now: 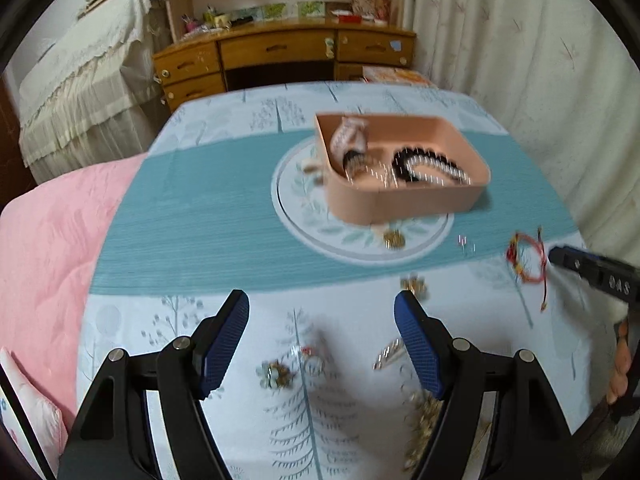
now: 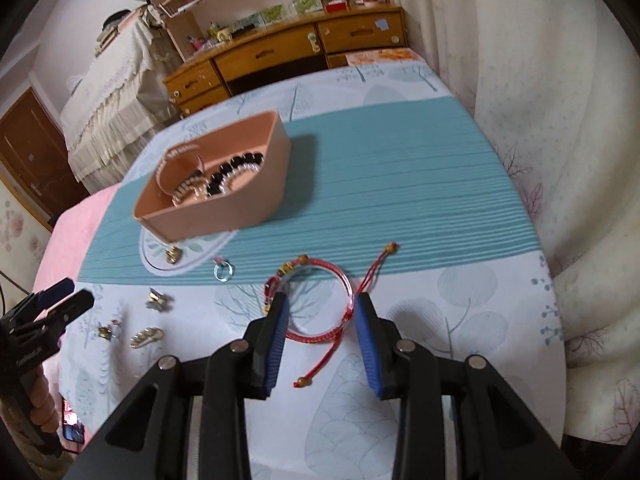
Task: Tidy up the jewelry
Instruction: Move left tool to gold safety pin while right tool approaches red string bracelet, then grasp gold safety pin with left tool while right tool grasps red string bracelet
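Several big pieces of furniture ring the scene: a wooden desk [image 1: 280, 52] with drawers at the far end, a lace-draped piece [image 2: 112, 92] to its left, and pale curtains [image 2: 540, 120] along the right. The jewelry lies on a bed covered by a tree-print cloth [image 1: 328, 392] with a teal band [image 2: 400, 184] across it; a pink quilt [image 1: 52, 248] lies at the left.

On the teal band sits a pink box [image 1: 404, 200], resting partly over a white printed circle [image 1: 316, 232]. Inside it are a black-and-white beaded strand [image 1: 428, 166] and a pale pouch-like item [image 1: 348, 136], blurred.

The red cord bracelet [image 2: 316, 308] lies on the cloth near the box, between the tips of the right gripper [image 2: 322, 312], whose jaws stand moderately apart with nothing clamped. The left gripper [image 1: 322, 308] has its jaws spread wide, holding nothing, above loose pieces.

Small items are scattered around: a gold charm [image 1: 394, 239] just in front of the box, a ring [image 2: 223, 271] beside it, a gold clip [image 2: 158, 300], a pale hair clip [image 2: 145, 336] and a flower brooch [image 1: 275, 374].

Only the right wrist view shows the ring sharply and the bracelet's knotted tails; only the left wrist view shows a heap of gold chain [image 1: 424, 432] beneath its right finger. The left wrist view is motion-blurred.
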A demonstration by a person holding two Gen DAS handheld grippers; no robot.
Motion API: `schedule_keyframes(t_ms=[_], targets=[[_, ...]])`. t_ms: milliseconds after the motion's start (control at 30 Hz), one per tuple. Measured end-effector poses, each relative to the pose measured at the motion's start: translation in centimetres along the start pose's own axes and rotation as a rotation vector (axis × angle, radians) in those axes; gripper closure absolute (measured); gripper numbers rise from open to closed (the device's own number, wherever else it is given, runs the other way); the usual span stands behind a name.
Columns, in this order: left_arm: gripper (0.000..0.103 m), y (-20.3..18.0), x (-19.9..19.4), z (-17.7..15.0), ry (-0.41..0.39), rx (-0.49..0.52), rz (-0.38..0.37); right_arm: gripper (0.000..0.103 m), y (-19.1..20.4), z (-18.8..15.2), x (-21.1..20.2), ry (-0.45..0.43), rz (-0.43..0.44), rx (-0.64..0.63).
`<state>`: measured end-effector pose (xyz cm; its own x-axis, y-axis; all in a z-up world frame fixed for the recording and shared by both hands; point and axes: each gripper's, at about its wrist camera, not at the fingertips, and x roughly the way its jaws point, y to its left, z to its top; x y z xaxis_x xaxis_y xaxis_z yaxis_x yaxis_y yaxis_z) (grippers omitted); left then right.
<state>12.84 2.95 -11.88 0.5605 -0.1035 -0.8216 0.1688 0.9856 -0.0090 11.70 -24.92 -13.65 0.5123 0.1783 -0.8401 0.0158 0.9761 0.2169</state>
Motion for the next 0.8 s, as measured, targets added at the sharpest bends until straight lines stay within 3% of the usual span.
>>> schedule_keyframes(t_ms=[200,400,467,533,667,800], targets=[[0.03,-1.5,0.6,-1.5,0.012,0.094,-0.015,0.069,0.5,-0.9,1.6,0.019,-0.05,-0.039],[0.03,-2.1,2.1,-1.5,0.047,0.119,-0.042,0.069,1.9,-1.5,1.6,-0.016,-0.123,-0.131],[0.031,-2.5,2.7,-1.7,0.064,0.13,-0.055,0.077,2.3,-1.7,1.6,-0.023,-0.148,-0.157],[0.037,-3.1,3.1,-2.0,0.082,0.158,-0.067,0.086,2.4,-1.7,1.7,-0.026,-0.146,-0.167],[0.046,-3.8,3.7,-2.3,0.108,0.193,-0.068,0.087,2.1,-1.7,1.6,-0.033,-0.136,-0.163],[0.054,-3.6,4.4,-2.1,0.137,0.163,-0.103,0.087,2.1,-1.8,1.6,-0.037,-0.131,-0.16]])
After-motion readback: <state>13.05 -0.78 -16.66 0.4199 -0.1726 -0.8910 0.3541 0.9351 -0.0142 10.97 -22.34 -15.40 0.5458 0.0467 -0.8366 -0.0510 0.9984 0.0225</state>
